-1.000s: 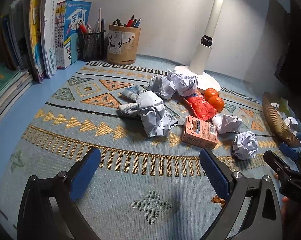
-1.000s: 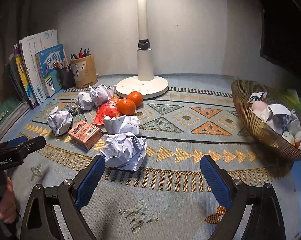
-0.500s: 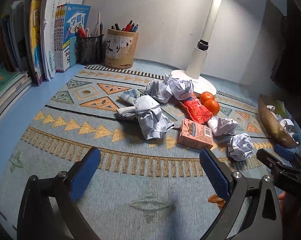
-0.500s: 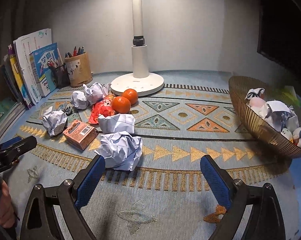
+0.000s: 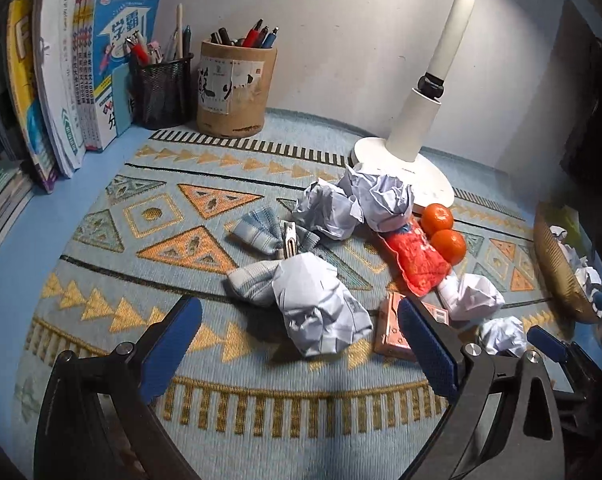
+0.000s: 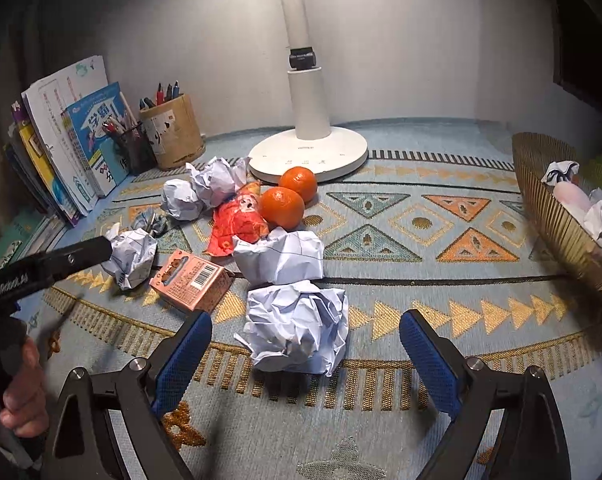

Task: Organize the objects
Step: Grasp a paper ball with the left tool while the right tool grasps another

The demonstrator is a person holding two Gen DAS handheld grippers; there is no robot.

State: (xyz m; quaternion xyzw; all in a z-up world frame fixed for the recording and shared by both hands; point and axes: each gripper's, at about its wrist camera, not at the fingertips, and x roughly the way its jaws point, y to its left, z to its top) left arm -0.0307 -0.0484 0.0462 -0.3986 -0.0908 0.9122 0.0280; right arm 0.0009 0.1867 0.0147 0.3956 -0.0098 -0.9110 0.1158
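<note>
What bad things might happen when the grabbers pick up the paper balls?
The right gripper is open around a crumpled paper ball; loose paper may slip out when squeezed. The pink box lies close beside it and could get bumped. The two oranges might roll if the pile gets nudged.

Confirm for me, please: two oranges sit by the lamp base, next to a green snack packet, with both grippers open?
Not quite: the snack packet is red, not green, as the right wrist view shows. The two oranges do sit by the lamp base, and the left gripper and right gripper are both open.
</note>
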